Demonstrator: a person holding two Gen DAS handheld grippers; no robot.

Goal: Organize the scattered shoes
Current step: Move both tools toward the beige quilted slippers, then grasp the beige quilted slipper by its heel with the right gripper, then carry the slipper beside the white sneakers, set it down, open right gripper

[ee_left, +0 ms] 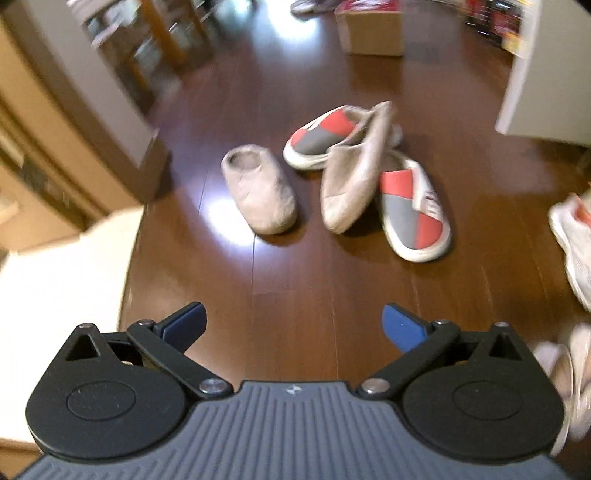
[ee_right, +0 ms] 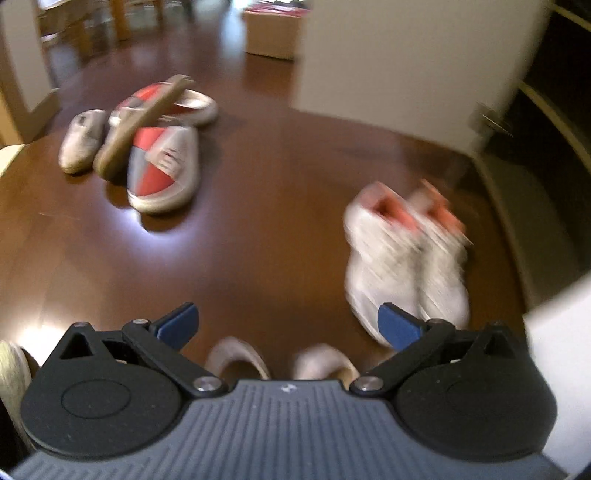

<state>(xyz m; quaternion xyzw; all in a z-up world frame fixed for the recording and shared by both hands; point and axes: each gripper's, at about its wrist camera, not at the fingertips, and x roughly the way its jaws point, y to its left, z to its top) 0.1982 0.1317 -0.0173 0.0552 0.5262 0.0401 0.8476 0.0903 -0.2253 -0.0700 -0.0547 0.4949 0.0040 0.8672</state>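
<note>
Dark polished wood floor (ee_left: 295, 280), glare patches, views blurred. In the left wrist view, a beige slipper (ee_left: 258, 190) is seen left of centre. Just right of it, a second beige slipper (ee_left: 351, 177) is tilted across two red-and-grey slippers (ee_left: 413, 214). White sneakers (ee_right: 406, 258) are noted at centre right of the right wrist view, side by side. A cardboard box (ee_left: 371, 31) is seen at the top. Left gripper (ee_left: 293, 325): jaws spread wide, nothing between. Right gripper (ee_right: 288, 323): likewise wide and empty.
</note>
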